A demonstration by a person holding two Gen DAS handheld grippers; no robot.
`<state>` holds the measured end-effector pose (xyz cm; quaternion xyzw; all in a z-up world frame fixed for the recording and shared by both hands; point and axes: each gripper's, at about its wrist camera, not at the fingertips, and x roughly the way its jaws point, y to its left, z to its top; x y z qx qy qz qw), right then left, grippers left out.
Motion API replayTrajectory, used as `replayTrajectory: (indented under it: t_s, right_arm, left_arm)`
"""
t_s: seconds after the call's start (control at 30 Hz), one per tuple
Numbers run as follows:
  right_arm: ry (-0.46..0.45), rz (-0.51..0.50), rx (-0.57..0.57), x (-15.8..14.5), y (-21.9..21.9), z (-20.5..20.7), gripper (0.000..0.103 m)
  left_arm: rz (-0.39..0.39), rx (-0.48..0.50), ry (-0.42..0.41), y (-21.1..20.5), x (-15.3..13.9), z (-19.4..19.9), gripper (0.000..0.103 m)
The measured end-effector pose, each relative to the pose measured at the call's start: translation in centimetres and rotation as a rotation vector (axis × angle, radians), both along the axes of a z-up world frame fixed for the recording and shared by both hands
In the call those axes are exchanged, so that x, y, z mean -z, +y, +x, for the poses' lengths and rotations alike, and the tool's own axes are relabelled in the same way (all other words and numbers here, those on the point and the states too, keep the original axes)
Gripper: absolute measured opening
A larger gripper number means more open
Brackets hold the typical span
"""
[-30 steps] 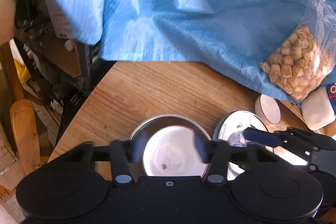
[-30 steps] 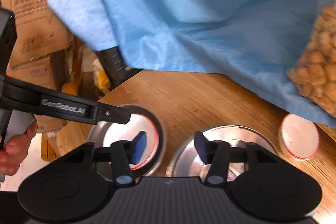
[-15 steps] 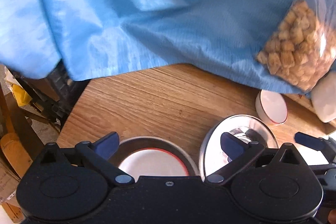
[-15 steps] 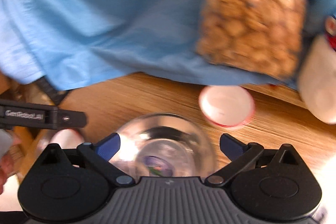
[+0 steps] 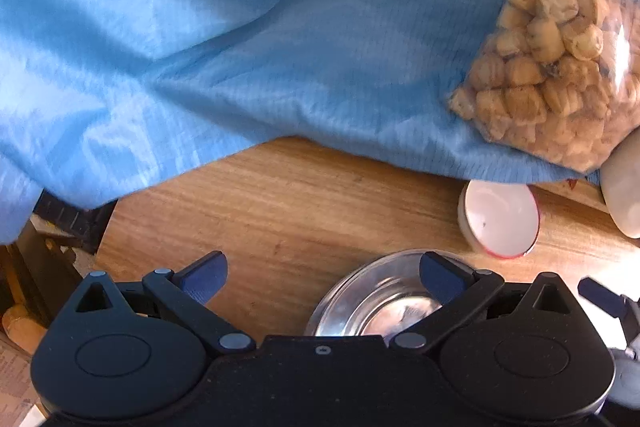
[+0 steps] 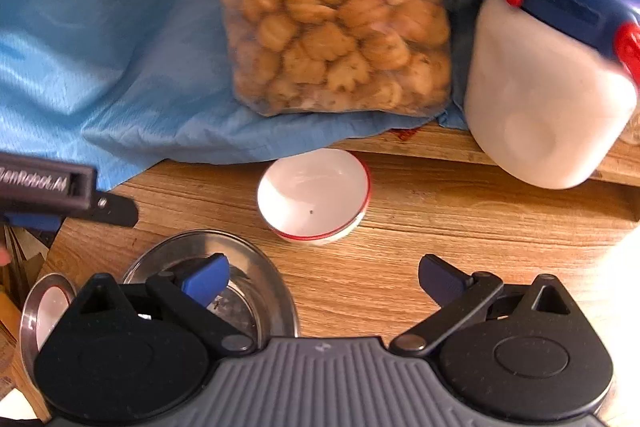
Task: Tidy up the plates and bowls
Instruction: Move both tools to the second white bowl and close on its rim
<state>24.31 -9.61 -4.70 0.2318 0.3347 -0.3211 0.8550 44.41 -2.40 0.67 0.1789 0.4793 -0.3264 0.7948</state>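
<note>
While both tools gape, white bowl (image 6: 314, 197) sits upright, mouth up.

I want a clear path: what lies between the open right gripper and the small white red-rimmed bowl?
Only bare wooden tabletop, per the right wrist view; right gripper, white red-rimmed bowl.

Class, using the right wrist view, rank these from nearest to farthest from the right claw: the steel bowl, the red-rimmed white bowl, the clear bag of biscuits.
From the right claw:
1. Round steel bowl, lower left, under the left finger.
2. Red-rimmed white bowl, straight ahead, centre.
3. Clear bag of biscuits, behind, on the blue cloth.
</note>
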Motion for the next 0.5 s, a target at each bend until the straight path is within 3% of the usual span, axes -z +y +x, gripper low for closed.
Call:
replayTrajectory:
  t_s: [0.17, 0.5]
  right_arm:
    - [0.006, 0.007, 0.000, 0.4, -0.6, -0.6, 0.103]
    - [-0.003, 0.022, 0.015, 0.7, -1.7, -1.3, 0.103]
  left_arm:
    - [0.046, 0.035, -0.018, -2.5, 0.2, -0.9, 0.102]
    - [0.032, 0.036, -0.001, -4.2, 1.5, -1.5, 0.102]
